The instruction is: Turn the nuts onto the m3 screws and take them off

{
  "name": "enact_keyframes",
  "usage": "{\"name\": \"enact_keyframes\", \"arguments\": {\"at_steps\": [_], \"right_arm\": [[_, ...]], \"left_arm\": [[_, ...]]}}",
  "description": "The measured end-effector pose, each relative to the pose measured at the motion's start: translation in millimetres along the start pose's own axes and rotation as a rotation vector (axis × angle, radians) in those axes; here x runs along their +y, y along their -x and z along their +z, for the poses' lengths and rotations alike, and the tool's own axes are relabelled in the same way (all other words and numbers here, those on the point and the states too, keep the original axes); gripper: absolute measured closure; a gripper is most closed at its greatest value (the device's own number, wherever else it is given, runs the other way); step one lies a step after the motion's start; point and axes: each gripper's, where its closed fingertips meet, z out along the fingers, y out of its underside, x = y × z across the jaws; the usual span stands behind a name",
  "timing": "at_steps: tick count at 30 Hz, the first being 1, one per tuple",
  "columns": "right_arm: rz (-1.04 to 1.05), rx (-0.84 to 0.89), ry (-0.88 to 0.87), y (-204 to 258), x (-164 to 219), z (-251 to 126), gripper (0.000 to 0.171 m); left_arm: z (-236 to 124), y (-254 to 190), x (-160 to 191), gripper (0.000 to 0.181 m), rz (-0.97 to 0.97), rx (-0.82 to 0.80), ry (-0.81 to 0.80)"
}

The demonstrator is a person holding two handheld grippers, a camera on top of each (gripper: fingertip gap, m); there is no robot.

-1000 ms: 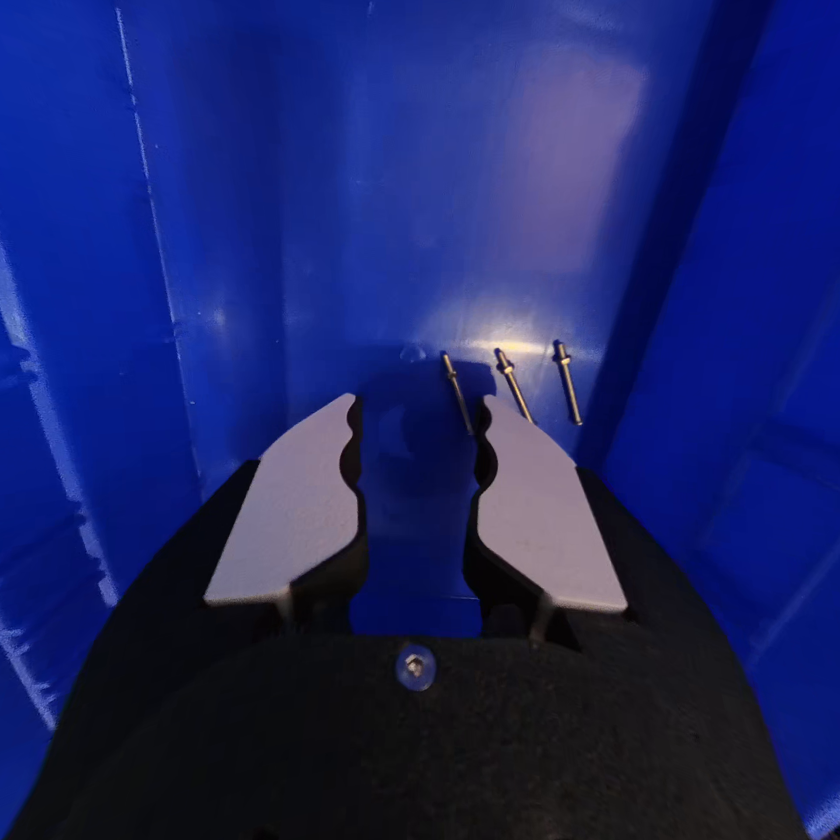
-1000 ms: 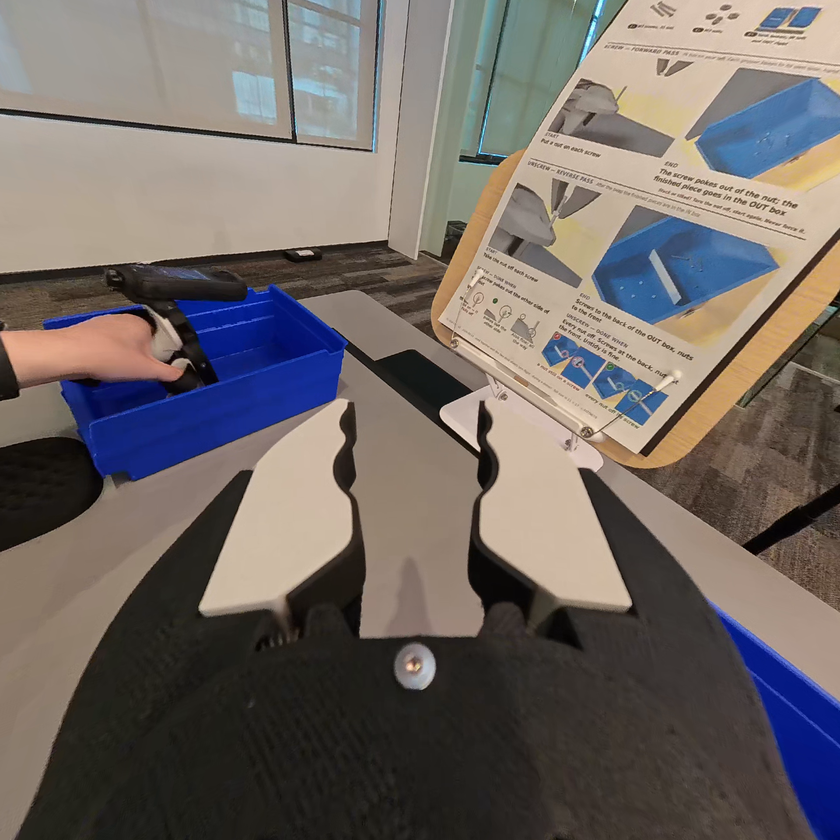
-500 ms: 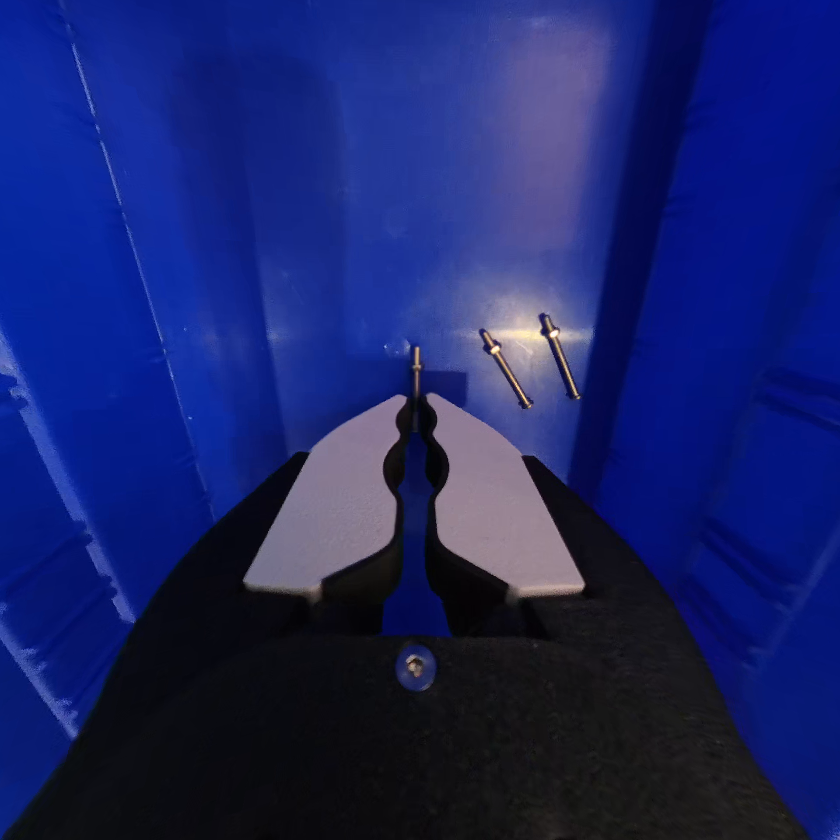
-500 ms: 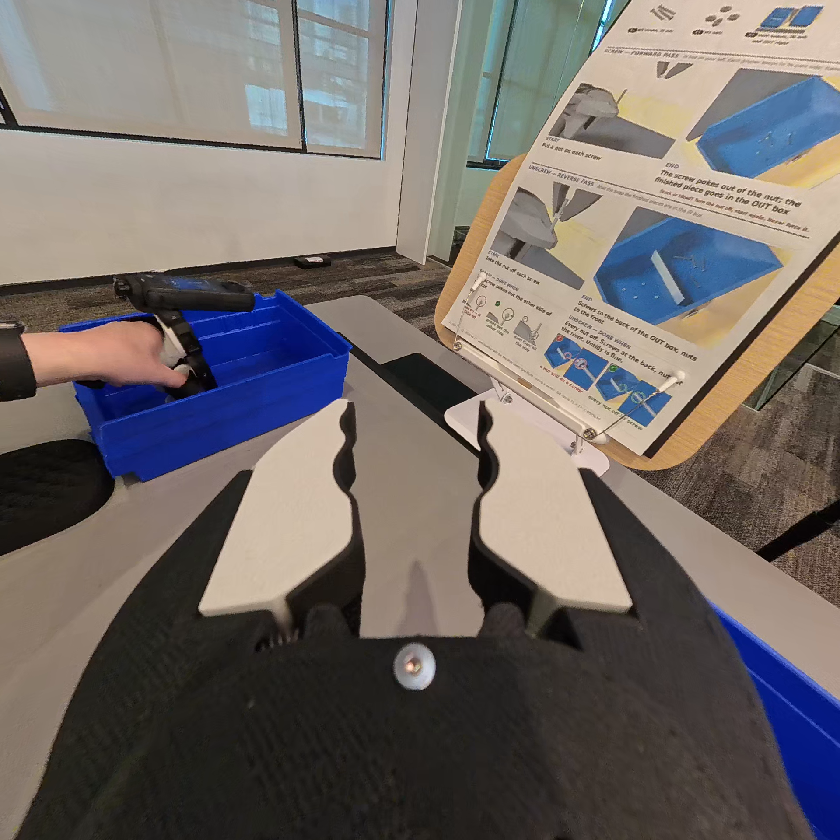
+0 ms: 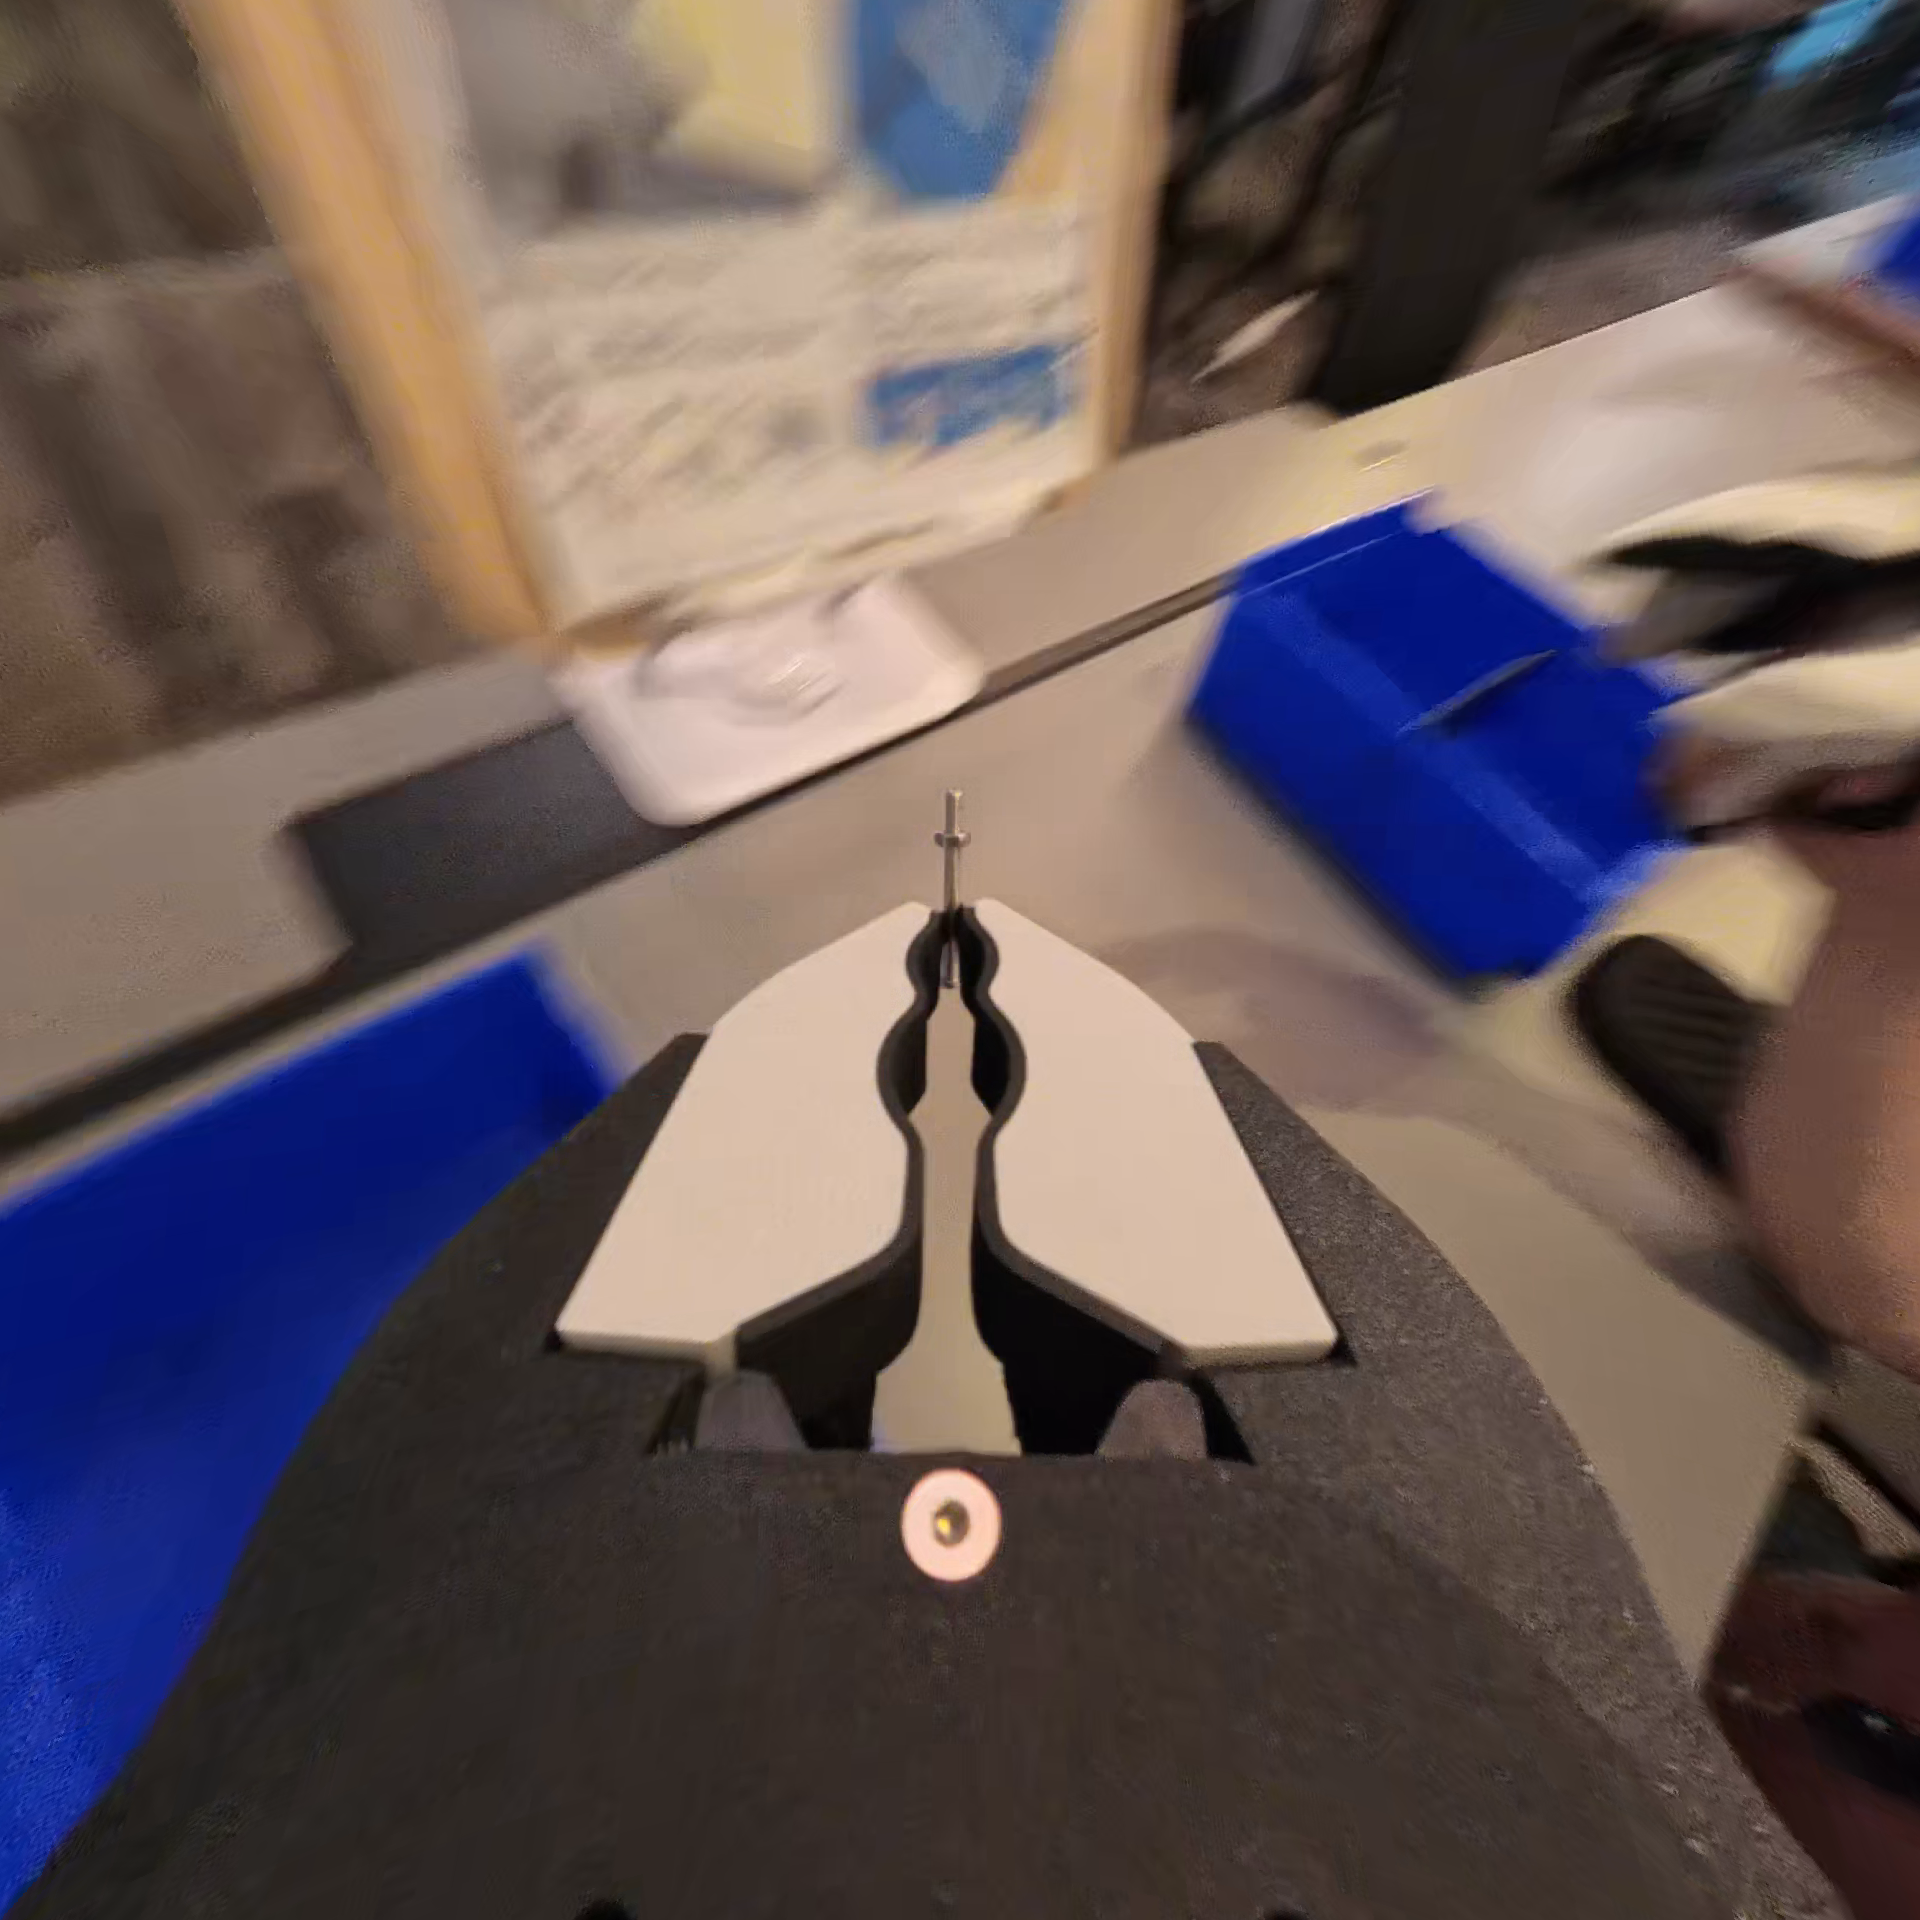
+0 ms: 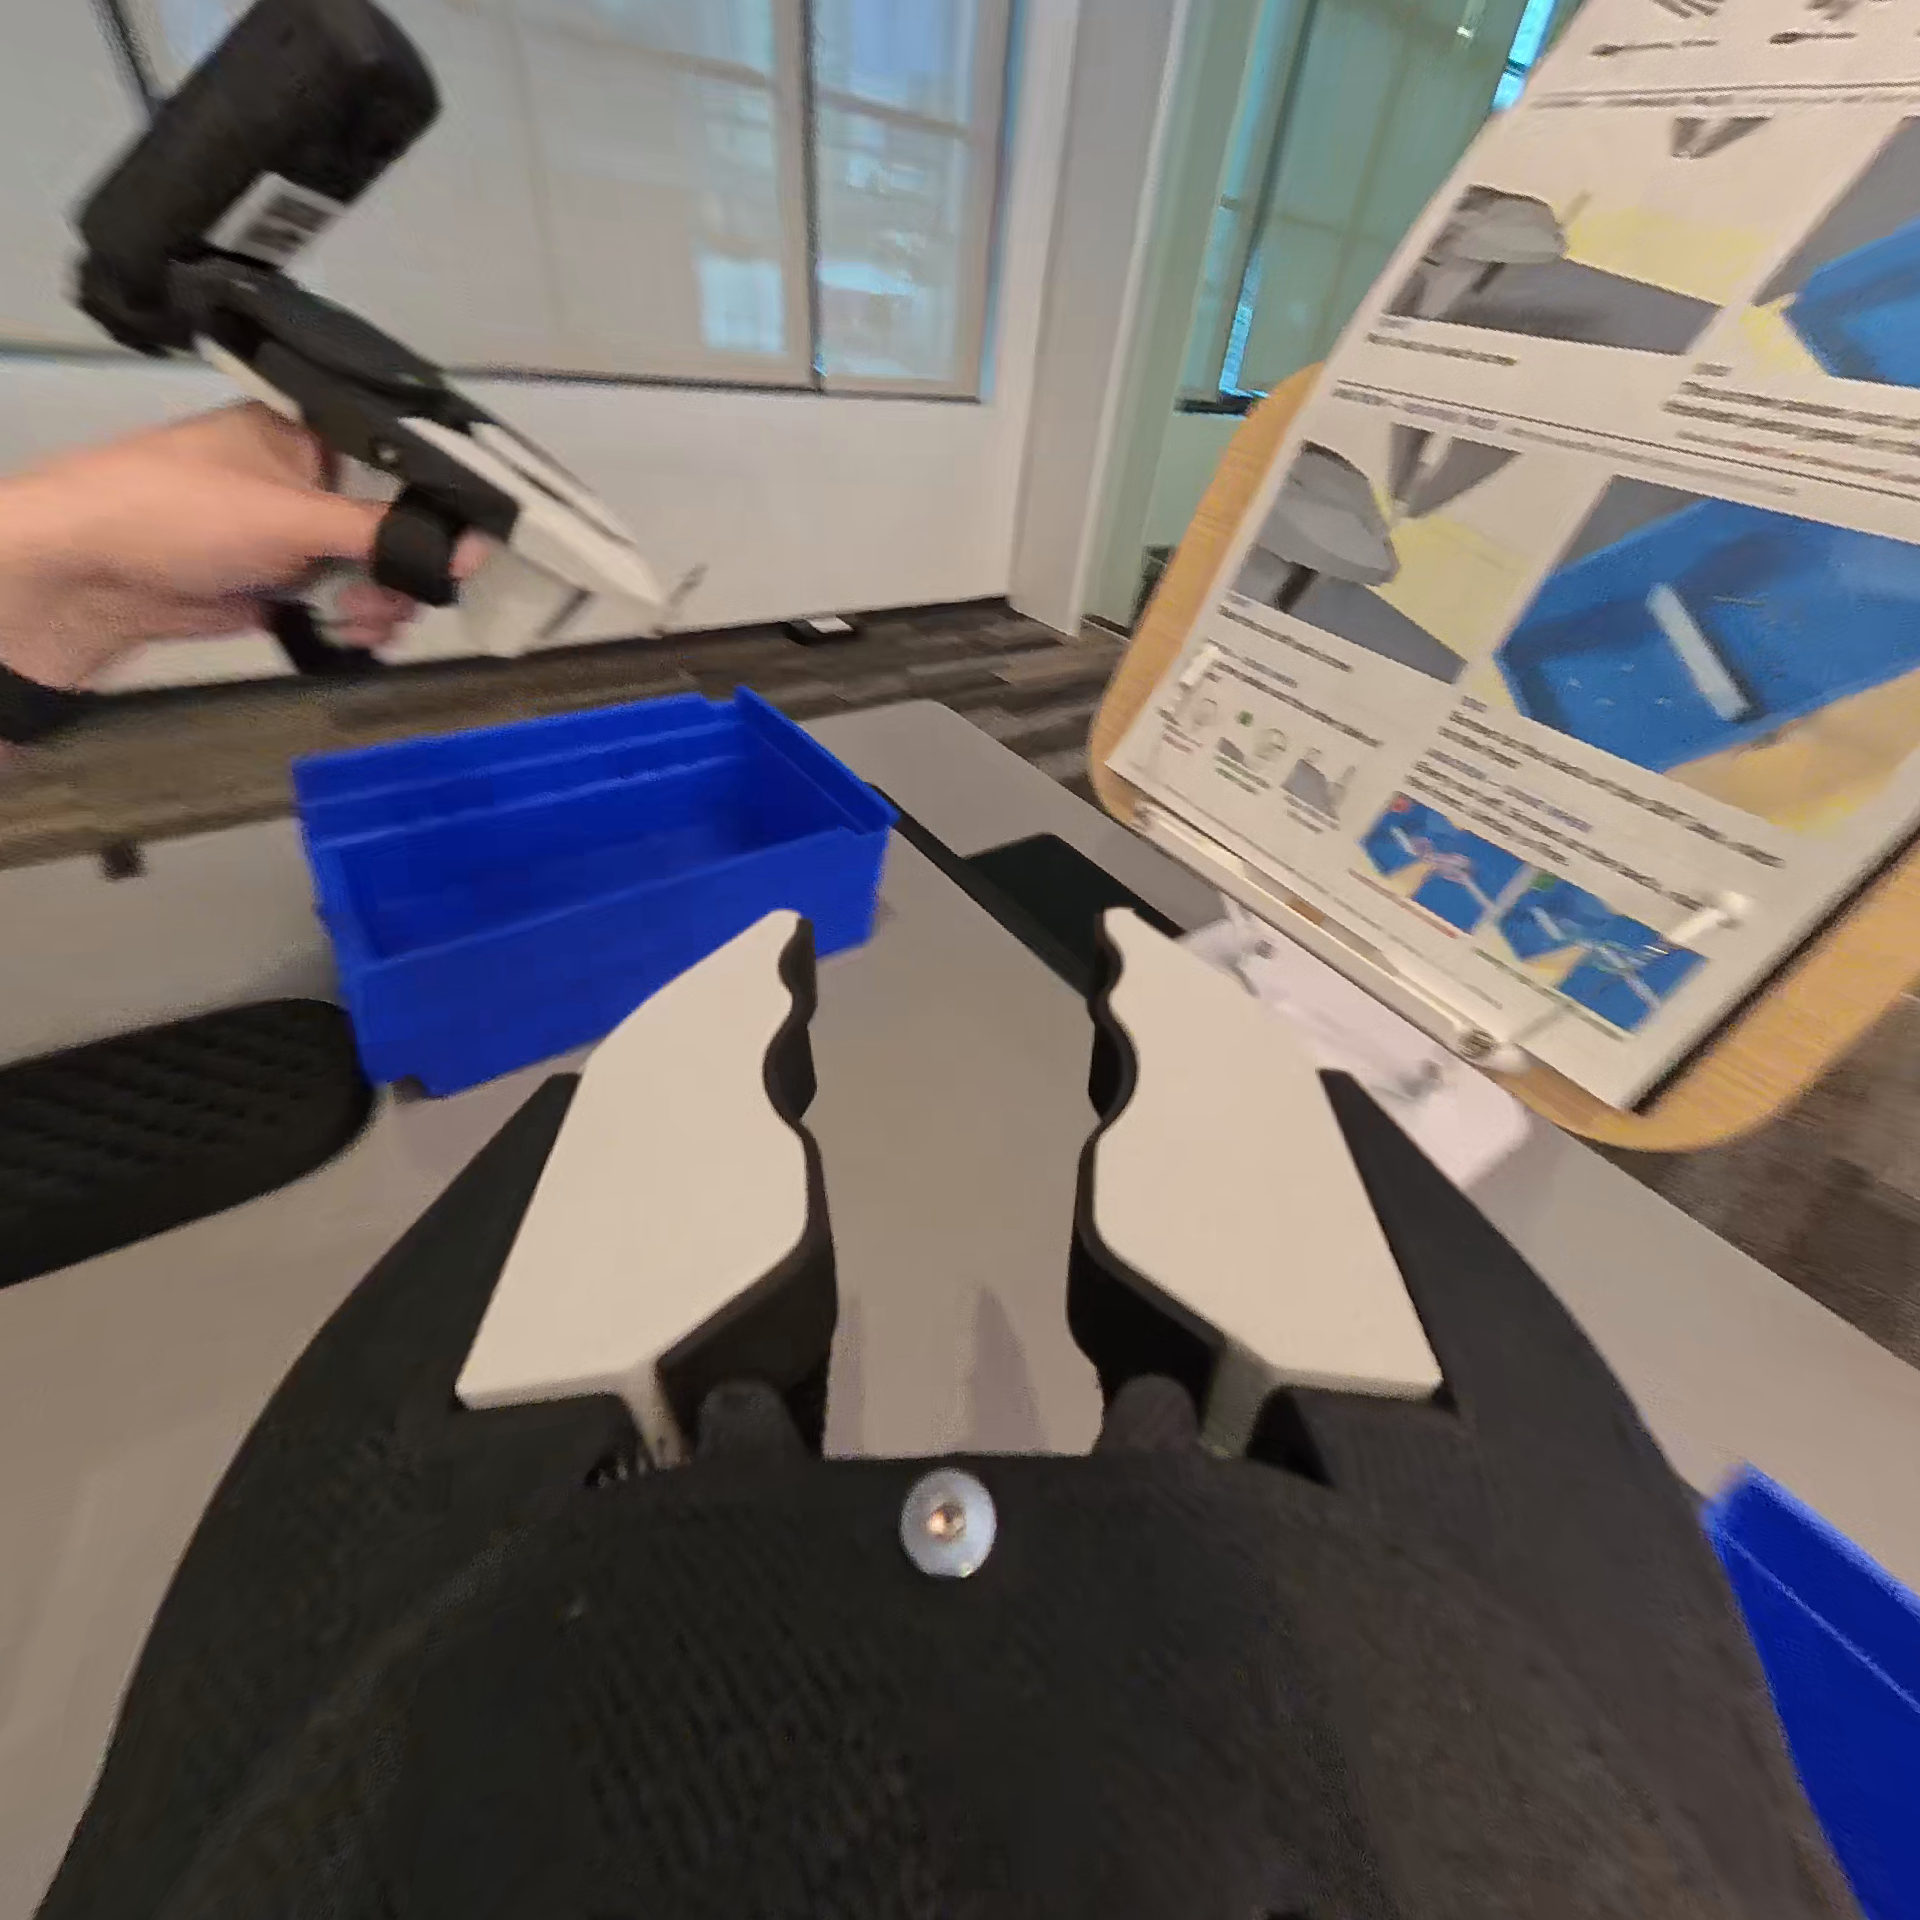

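Both grippers look like the same build: the left gripper (image 5: 951, 912) and right gripper (image 6: 951, 940) each have a chunky black body with a rough grainy texture, plus one small round silver screw (image 6: 948, 1527) set dead centre near the camera. The fingers (image 6: 665, 1153) are flat pale grey plates with wavy, notched black inner edges. From the right wrist view, the left one has a fat black cylinder (image 6: 260, 156) on top with a white barcode sticker, and there's a dark cuff (image 6: 26, 701) at the person's wrist.

Left gripper (image 5: 950, 906) raised, fingers pinched together — right gripper (image 6: 948, 940) fingers spread.
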Motion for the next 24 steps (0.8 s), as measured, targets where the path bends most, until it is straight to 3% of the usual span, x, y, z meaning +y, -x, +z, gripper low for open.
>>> {"name": "enact_keyframes", "arguments": {"at_steps": [2, 5, 8, 10, 12, 16, 24], "right_arm": [[0.077, -0.126, -0.063, 17.2, -11.2, -1.8, 0.121], [0.176, -0.271, -0.18, 33.9, -38.0, -21.7, 0.124], [0.209, -0.242, -0.27, 24.7, -63.1, -52.0, 0.131], [0.181, -0.17, -0.289, 6.4, -76.6, -63.0, 0.143], [0.171, -0.147, -0.232, -11.6, -81.9, -62.1, 0.144], [0.205, -0.311, -0.127, -10.0, -70.6, -54.9, 0.138], [0.323, -0.411, -0.165, -23.7, -38.4, -37.6, 0.153]], "left_arm": [[13.3, -69.3, -31.0, 0.179, 0.073, 0.2, -0.117], [35.6, -152.6, -46.3, 0.179, 0.146, 0.445, -0.213], [58.1, -199.9, -47.5, 0.179, 0.159, 0.596, -0.258], [70.1, -212.8, -45.0, 0.179, 0.169, 0.641, -0.264], [80.0, -217.8, -39.3, 0.179, 0.175, 0.668, -0.249], [87.1, -215.0, -43.5, 0.179, 0.154, 0.691, -0.251], [87.2, -207.1, -39.4, 0.179, 0.125, 0.737, -0.245]]}}
